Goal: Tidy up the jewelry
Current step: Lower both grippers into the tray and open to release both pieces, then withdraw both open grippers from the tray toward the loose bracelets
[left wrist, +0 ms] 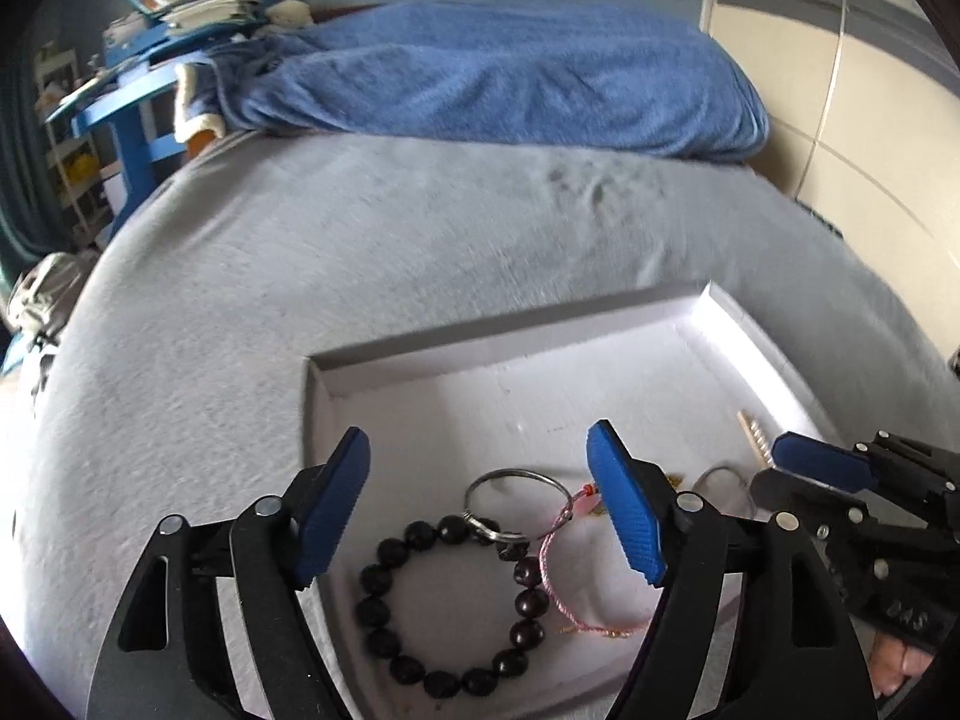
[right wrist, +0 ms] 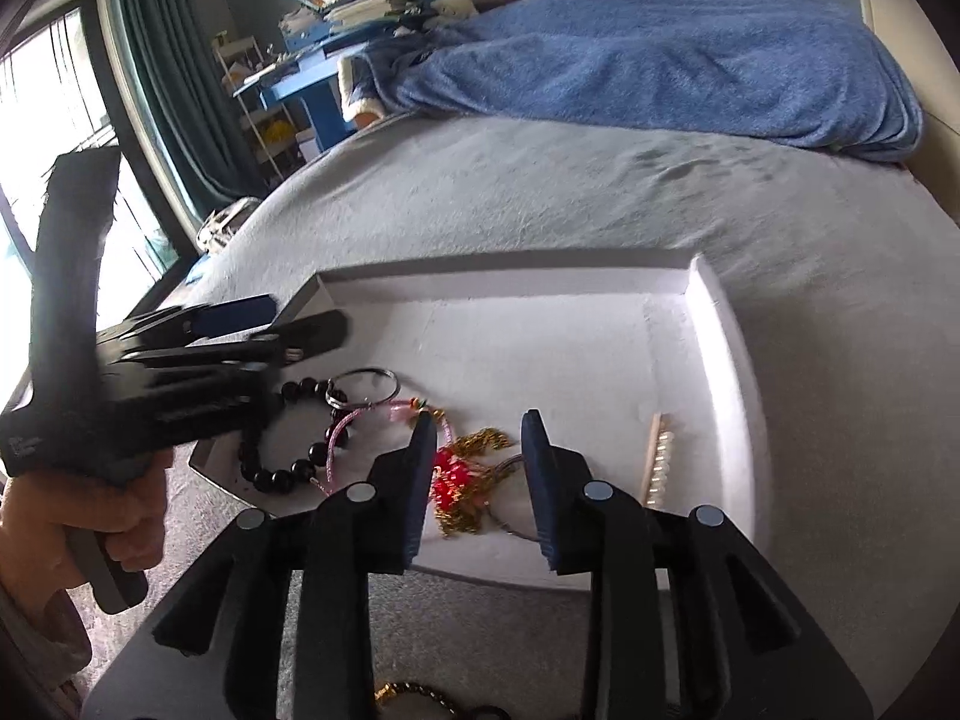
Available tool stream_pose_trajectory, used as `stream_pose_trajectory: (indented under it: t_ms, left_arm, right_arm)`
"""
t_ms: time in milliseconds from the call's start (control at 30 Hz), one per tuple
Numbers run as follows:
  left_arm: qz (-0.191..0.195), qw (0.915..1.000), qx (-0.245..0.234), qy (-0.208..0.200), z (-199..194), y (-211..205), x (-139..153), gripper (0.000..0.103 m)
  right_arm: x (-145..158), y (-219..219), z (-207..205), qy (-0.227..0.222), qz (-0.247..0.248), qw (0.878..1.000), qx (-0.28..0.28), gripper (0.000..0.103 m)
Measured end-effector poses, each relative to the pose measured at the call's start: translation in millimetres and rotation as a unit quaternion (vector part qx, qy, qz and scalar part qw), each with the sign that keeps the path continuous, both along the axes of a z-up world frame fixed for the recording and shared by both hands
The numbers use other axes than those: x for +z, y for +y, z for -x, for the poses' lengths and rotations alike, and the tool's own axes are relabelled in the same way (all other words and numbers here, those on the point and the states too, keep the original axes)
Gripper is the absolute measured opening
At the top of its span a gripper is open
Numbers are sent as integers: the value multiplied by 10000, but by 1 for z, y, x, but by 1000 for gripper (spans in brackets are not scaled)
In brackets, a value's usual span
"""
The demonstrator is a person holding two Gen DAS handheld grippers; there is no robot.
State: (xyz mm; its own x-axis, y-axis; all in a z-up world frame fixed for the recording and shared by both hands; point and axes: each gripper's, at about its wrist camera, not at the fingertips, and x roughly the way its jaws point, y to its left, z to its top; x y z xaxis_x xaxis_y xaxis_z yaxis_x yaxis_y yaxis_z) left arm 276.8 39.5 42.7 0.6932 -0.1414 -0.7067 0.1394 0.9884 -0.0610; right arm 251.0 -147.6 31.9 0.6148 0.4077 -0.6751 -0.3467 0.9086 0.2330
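Both tools tilt down over a shallow white tray (left wrist: 738,324) lying on the grey bed (left wrist: 300,252). The left hand-held gripper (left wrist: 480,498) stands wide, empty, above a black bead bracelet (left wrist: 390,618) near the tray's left wall. The right hand-held gripper (right wrist: 477,480) is narrowly parted, pads clear of a red-and-gold tassel (right wrist: 462,480). The tray's far half lies bare.

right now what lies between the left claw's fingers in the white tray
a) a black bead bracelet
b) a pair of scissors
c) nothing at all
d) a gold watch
a: in the left wrist view the black bead bracelet lies in the white tray between the open left claw fingers, overlapped by a metal ring and a pink cord.
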Motion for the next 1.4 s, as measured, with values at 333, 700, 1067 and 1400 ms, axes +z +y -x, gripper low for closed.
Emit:
stream_pose_trajectory:
  t_ms: [333, 700, 1067, 1400]
  left_arm:
    - [194, 9992, 97, -321, 62, 3, 33, 82]
    - [237, 9993, -75, -282, 129, -20, 26, 84]
    - [238, 9992, -244, -204, 170, -35, 15, 85]
    - [60, 9983, -563, -120, 182, -61, -1, 85]
  right_arm:
    - [26, -22, 35, -246, -107, 9995, -179, 50]
    - [34, -43, 88, -385, 49, 9990, -236, 64]
    - [18, -78, 120, -259, 234, 9984, -434, 64]
    - [7, -110, 135, -187, 331, 9972, -639, 64]
